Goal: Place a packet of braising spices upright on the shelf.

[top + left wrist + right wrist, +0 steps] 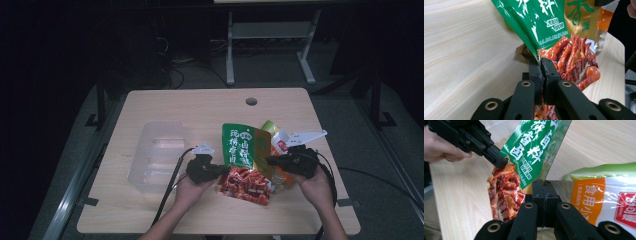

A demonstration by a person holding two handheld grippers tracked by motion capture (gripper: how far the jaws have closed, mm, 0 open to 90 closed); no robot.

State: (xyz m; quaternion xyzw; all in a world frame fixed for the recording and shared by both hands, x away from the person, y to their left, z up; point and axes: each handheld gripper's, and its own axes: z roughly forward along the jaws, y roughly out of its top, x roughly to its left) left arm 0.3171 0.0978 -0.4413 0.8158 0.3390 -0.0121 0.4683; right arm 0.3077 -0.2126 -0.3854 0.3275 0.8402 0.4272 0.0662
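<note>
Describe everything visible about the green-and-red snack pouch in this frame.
The green-and-red pouch is glossy plastic film, green on top with white characters, with red food pictured at the bottom. It is raised off the wooden table, clamped on opposite side edges by the left hand-held gripper and right hand-held gripper, both shut.

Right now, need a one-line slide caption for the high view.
Both grippers, left and right, pinch opposite edges of a green-and-red snack bag above the wooden table.
</note>
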